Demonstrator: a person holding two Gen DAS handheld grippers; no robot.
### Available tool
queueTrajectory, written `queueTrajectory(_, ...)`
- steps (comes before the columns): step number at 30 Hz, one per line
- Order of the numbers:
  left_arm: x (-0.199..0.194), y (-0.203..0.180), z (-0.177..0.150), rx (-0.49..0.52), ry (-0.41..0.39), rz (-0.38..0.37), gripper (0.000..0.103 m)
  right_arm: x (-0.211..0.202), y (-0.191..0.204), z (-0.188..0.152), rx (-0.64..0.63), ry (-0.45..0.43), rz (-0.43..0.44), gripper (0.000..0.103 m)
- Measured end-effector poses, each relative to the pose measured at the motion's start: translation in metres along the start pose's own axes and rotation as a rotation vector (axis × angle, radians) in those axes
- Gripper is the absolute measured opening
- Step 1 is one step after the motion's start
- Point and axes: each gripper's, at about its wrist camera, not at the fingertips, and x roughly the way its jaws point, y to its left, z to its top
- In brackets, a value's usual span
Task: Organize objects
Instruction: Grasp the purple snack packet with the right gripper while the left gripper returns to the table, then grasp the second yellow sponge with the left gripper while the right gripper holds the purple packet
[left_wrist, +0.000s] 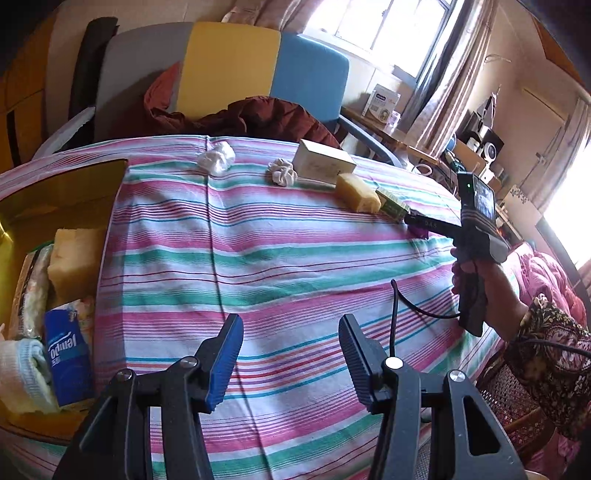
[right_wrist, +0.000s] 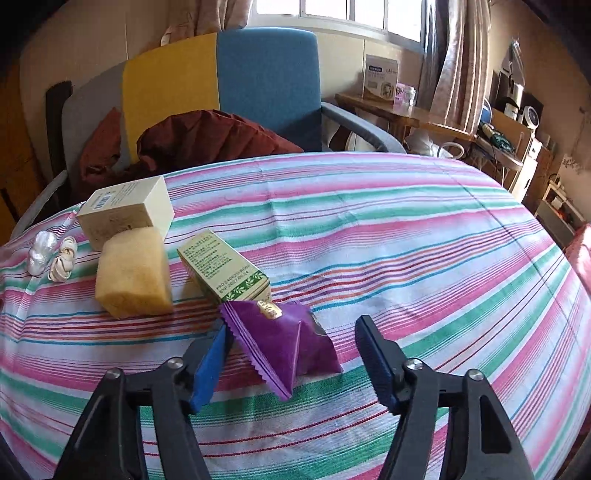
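- Far left, left wrist view: a yellow-walled box sits on the striped tablecloth. It holds a yellow sponge block, a blue tissue pack standing on end, a white knitted item and a clear-wrapped packet.
- Left gripper: jaws apart, nothing between the pads, only bare cloth below. Released.
- Far edge of the table, left wrist view: a crumpled white item, a white scrunchie, a cream carton, a second sponge and a green box, in a loose row running rightward.
- Right of that row: the right gripper, held by a hand with a patterned sleeve, reaches toward the green box end of the row.
- Right wrist view, left side: cream carton with the sponge just in front, touching or nearly so; the green box lies beside the sponge.
- Purple packet: lying on the cloth just in front of the green box, between the fingers of the right gripper.
- Right gripper state: the left pad touches or overlaps the packet's serrated edge; the right pad stands clear of it. Not clenched on the packet.
- Beyond the table: an armchair with grey, yellow and blue panels, dark red fabric piled on it.
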Motion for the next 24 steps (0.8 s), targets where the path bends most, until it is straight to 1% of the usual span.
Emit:
queueTrajectory(2, 0.004, -0.004, 0.002, 0.013, 0.006, 0.002, 0.054, 0.001, -0.001, 0.000, 0.015, -0.003, 0.017, 0.051)
queueTrajectory(7, 0.017, -0.014, 0.016, 0.029, 0.018, -0.008, 0.054, -0.001, -0.001, -0.003, 0.015, -0.025, 0.023, 0.049)
queueTrajectory(12, 0.037, -0.028, 0.041, 0.026, 0.024, -0.035, 0.054, -0.008, 0.004, -0.007, 0.002, -0.060, 0.013, 0.048)
queueTrajectory(19, 0.092, -0.058, 0.078, 0.025, 0.091, -0.054, 0.055, -0.018, -0.005, -0.011, 0.062, -0.112, -0.033, 0.047)
queueTrajectory(21, 0.111, -0.069, 0.091, 0.028, 0.108, -0.060, 0.060, -0.020, -0.010, -0.012, 0.089, -0.121, -0.048, 0.047)
queueTrajectory(23, 0.130, -0.081, 0.106, 0.033, 0.128, -0.051, 0.065, -0.020, -0.014, -0.012, 0.109, -0.120, -0.053, 0.047)
queueTrajectory(24, 0.139, -0.086, 0.112, 0.034, 0.139, -0.054, 0.065, -0.019, -0.016, -0.012, 0.115, -0.115, -0.052, 0.047)
